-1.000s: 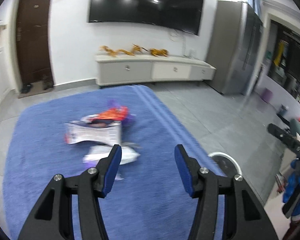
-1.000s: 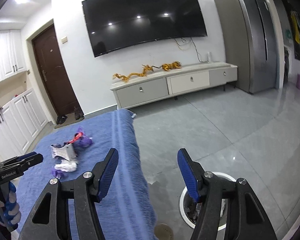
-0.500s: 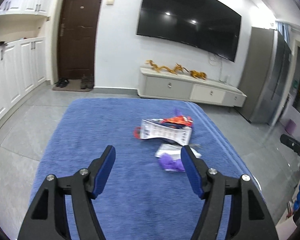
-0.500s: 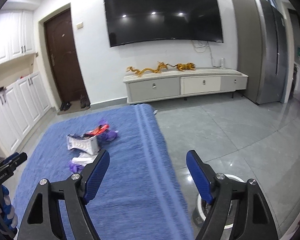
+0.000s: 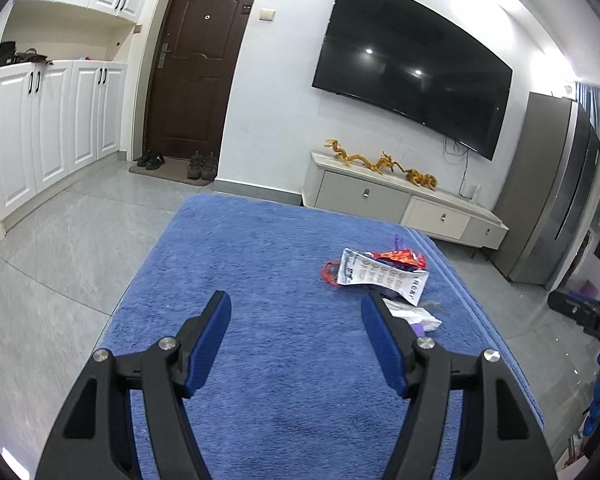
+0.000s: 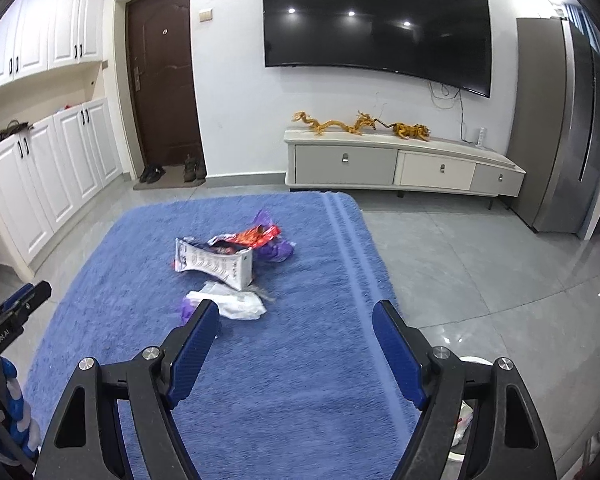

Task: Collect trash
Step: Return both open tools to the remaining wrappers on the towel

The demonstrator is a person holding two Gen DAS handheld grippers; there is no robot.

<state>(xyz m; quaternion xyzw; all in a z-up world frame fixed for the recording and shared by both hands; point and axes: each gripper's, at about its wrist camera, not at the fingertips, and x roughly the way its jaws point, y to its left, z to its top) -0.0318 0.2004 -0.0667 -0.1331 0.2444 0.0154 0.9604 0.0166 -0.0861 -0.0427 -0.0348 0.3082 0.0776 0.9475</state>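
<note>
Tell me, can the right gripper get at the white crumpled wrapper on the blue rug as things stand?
Probably yes. The right gripper is open and empty, and the white crumpled wrapper lies just ahead of its left finger on the blue rug, nothing covering it. The white printed packet sits behind, not between.

A blue, fuzzy cloth [image 6: 292,380] covers the whole flat surface that carries the trash, with a paler stripe running near to far along its right side. On its far right part lies a cluster of litter: a white printed packet [image 6: 216,263] on its side, a red-orange foil wrapper [image 6: 256,235] touching its far edge, and purple wrapping [image 6: 278,249] just to the right of that. Nearer lies a crumpled white wrapper [image 6: 236,304] with a scrap of purple [image 6: 189,307] at its left end, close to the packet.
</note>
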